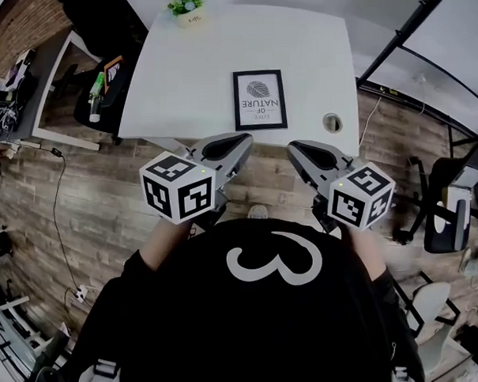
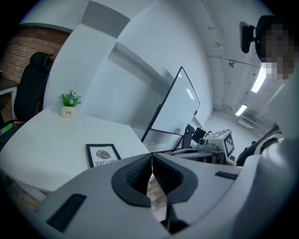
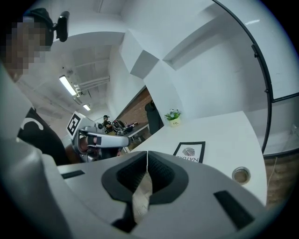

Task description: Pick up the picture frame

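We hold both claws side by side at the near edge of the white tabletop (image 1: 180,81), above a wood-plank floor (image 1: 89,188). The left claw (image 2: 151,156) has its jaws pressed together with nothing between them. The right claw (image 3: 147,154) is likewise closed and empty. The picture frame (image 1: 259,99), black-rimmed with a white print, lies flat on the tabletop ahead of the gap between our claws, apart from both. A small potted plant (image 1: 187,3) stands at the far edge. A round cable hole (image 1: 332,122) sits right of the frame.
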The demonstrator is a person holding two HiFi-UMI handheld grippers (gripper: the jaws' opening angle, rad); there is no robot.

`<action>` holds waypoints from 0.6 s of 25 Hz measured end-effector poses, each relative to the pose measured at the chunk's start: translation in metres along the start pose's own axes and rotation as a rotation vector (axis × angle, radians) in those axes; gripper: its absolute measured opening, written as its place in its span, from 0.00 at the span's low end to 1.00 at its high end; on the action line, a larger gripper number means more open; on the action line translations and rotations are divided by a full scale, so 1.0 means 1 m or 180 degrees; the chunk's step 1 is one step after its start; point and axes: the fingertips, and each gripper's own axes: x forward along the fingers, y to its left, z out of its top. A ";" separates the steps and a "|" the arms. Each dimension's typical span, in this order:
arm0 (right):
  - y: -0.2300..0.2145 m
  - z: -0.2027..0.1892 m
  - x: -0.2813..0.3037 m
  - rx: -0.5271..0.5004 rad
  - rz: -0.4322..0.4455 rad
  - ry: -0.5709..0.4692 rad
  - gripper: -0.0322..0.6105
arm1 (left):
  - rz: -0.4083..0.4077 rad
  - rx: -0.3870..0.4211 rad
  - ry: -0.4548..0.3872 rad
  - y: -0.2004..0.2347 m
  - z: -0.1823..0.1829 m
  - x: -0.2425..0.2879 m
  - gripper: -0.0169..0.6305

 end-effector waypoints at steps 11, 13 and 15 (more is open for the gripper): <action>-0.023 0.001 0.020 0.0041 -0.0003 0.0013 0.09 | 0.0043 -0.0087 0.0085 0.029 0.000 0.024 0.05; -0.033 0.004 0.023 0.0055 0.0003 0.0020 0.09 | 0.0093 -0.0086 0.0092 0.035 0.003 0.030 0.05; -0.044 0.008 0.027 0.0070 0.0018 0.0037 0.09 | 0.0135 -0.0084 0.0086 0.041 0.008 0.036 0.05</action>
